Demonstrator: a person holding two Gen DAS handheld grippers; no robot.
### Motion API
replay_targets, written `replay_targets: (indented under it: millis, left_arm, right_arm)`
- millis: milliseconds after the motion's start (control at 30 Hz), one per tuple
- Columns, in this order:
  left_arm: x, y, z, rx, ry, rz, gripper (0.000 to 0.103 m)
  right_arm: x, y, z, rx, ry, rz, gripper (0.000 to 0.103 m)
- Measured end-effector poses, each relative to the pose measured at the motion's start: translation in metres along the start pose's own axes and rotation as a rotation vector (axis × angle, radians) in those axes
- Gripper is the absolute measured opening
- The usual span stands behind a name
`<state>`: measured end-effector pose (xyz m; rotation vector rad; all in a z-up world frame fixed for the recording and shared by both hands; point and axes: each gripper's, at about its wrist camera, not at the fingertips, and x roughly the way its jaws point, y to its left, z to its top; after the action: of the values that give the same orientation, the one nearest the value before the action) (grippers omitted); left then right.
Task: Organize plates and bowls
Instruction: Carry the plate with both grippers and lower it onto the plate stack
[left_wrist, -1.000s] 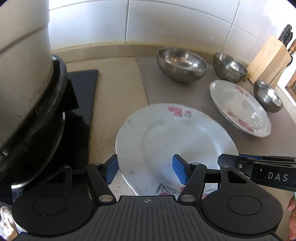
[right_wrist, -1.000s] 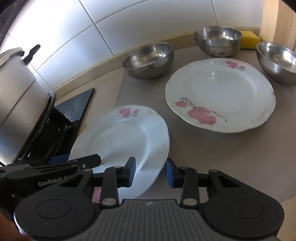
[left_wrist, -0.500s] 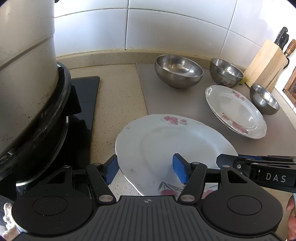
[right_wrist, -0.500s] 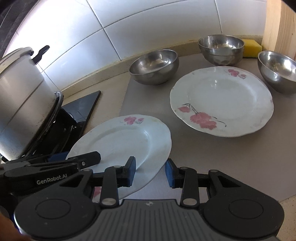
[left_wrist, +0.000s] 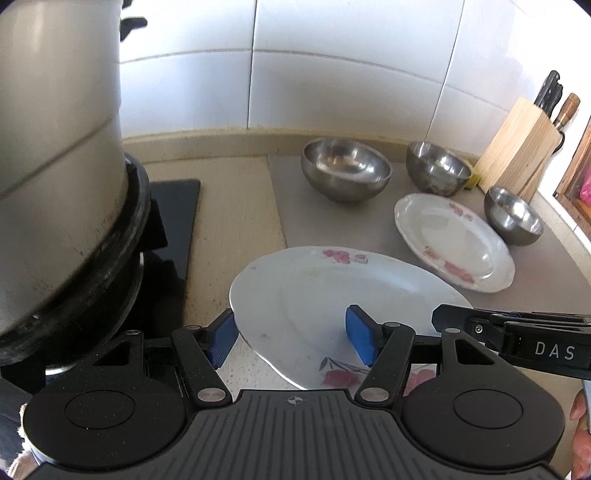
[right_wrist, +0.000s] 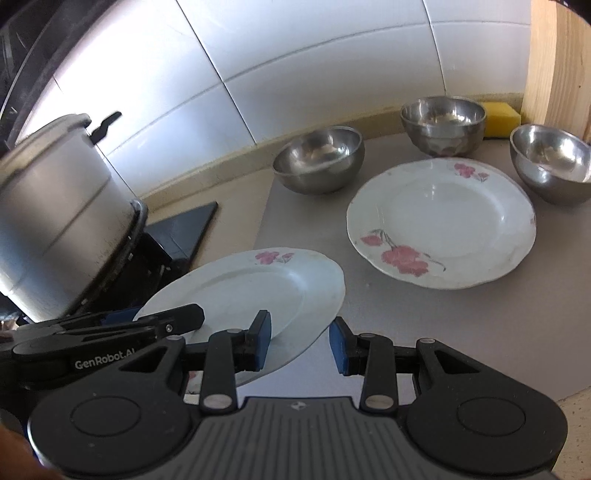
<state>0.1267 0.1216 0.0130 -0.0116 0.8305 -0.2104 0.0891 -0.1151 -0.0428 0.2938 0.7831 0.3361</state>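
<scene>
A white plate with pink flowers (left_wrist: 332, 291) (right_wrist: 255, 284) is held off the counter, tilted, between both grippers. My left gripper (left_wrist: 291, 334) is open, its blue pads either side of the plate's left rim. My right gripper (right_wrist: 301, 343) is open around the plate's right rim. A second flowered plate (left_wrist: 452, 240) (right_wrist: 443, 225) lies flat on the grey mat (right_wrist: 325, 229). Three steel bowls stand behind it: a large one (left_wrist: 345, 168) (right_wrist: 319, 158), a middle one (left_wrist: 437, 168) (right_wrist: 443, 123) and a small one (left_wrist: 513, 214) (right_wrist: 552, 162).
A large metal pot (left_wrist: 55, 166) (right_wrist: 55, 221) stands on a black stove at the left. A wooden knife block (left_wrist: 521, 151) stands at the back right with a yellow sponge (right_wrist: 500, 114) beside it. White tiled wall runs behind the counter.
Both grippers have risen with the plate, which now sits higher above the counter and looks flatter. The other plate and the bowls have not moved.
</scene>
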Motion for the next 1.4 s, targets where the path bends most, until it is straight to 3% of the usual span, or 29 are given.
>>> replay_targets:
  millis: [467,833,1400]
  left_arm:
    - [-0.012,-0.042,0.027,0.060,-0.101,-0.068,0.064]
    - [0.013,-0.096,0.035,0.119,-0.094,-0.143,0.064]
    - [0.061,-0.133,0.035,0.115,-0.010,-0.143,0.065]
  right_arm:
    - [-0.050,-0.014,0.013,0.025,-0.144,-0.018,0.016]
    - [-0.071,-0.058,0.016,0.084,-0.198,-0.112,0.016]
    - [-0.052,-0.112,0.023,0.120,-0.127,-0.150,0.016]
